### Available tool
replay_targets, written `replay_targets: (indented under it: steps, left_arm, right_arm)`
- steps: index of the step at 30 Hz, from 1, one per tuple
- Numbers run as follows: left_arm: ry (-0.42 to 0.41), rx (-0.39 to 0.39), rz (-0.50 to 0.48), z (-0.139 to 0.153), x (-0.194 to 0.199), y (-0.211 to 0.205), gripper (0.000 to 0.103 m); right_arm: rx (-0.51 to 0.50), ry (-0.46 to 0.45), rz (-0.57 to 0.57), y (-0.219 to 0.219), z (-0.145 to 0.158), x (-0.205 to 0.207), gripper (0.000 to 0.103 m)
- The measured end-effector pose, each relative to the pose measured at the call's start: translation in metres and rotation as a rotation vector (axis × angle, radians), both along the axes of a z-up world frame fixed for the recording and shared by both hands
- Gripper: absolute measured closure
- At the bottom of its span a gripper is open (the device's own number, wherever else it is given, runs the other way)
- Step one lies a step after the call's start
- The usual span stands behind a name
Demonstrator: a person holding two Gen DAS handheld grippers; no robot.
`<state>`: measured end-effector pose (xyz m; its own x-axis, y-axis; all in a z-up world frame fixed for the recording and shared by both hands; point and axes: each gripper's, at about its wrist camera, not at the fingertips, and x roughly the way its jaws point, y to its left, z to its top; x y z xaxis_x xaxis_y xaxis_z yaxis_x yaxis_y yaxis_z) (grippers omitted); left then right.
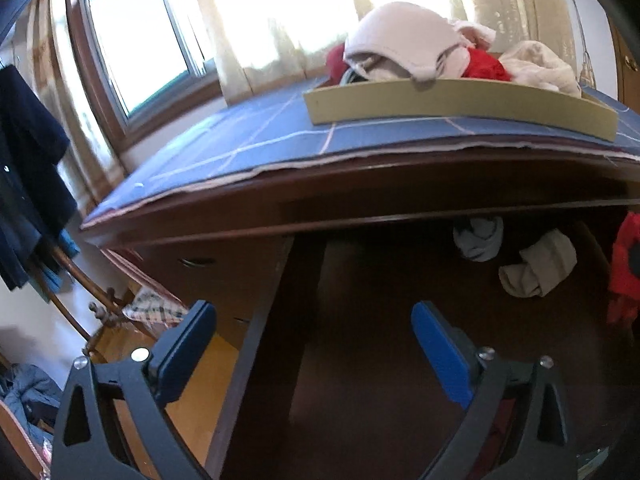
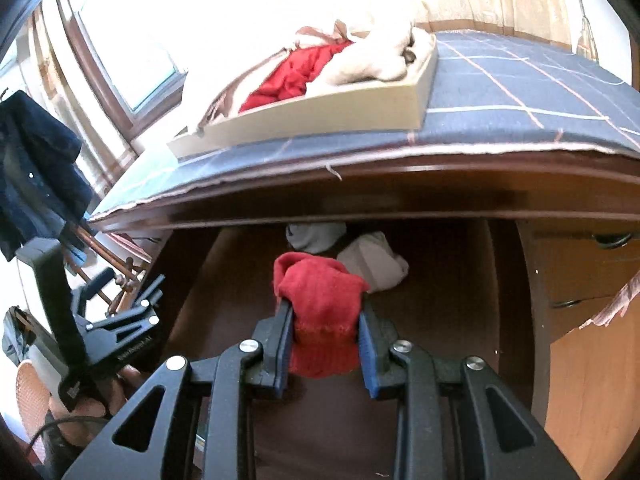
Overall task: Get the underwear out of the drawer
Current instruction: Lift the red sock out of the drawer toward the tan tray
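My right gripper point(image 2: 325, 314) is shut on a red garment point(image 2: 320, 304), held over the open dark wooden drawer point(image 2: 448, 320). The same red garment point(image 1: 624, 264) shows at the right edge of the left wrist view. Two pale rolled garments stay at the drawer's back: a grey one point(image 2: 314, 236) point(image 1: 478, 238) and a beige-white one point(image 2: 374, 266) point(image 1: 538, 266). My left gripper point(image 1: 310, 322) stands open and empty over the drawer's left wall; the left gripper point(image 2: 120, 308) is also seen at the left in the right wrist view.
On the dresser top a blue checked cloth point(image 1: 256, 136) carries a shallow beige tray point(image 1: 460, 106) point(image 2: 320, 116) piled with red and pale clothes. A window point(image 1: 140, 40) lies behind. Dark clothes point(image 1: 28, 184) hang on a rack at the left. More drawer fronts point(image 2: 592, 268) sit to the right.
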<state>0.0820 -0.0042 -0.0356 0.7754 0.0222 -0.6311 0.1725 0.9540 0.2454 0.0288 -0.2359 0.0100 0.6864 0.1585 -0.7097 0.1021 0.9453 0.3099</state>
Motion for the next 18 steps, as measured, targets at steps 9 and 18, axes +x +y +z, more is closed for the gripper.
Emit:
replay_targets:
  steps: [9,18]
  left_arm:
    - [0.037,-0.003,-0.021,-0.002,-0.001,0.0,0.004]
    - [0.079,0.016,-0.063,-0.002,0.002,-0.004,0.004]
  right_arm:
    - [0.053,-0.071,-0.026,-0.009,0.031,0.006,0.072]
    - [0.054,-0.186,-0.043,-0.015,0.073,0.01,0.071]
